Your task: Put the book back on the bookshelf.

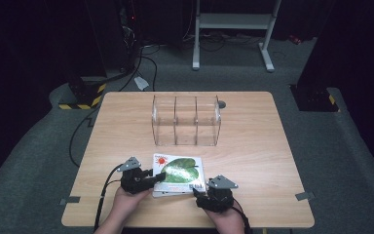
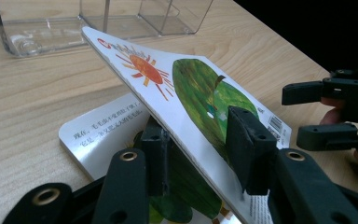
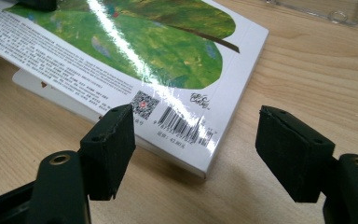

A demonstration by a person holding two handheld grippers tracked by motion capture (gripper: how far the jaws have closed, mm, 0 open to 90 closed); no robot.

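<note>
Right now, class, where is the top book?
In the high view the top book lies near the table's front edge, before the clear organizer, tilted over a second book; the left gripper clamps its left edge.

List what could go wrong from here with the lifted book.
1. The left tongs pinch the top book only near one edge, so it hangs tilted and may slip or twist out.
2. The lower book lies right beneath, so a drop would knock it askew.
3. The right tongs stand open at the barcode corner; closing carelessly could shove the cover instead of gripping it.
</note>
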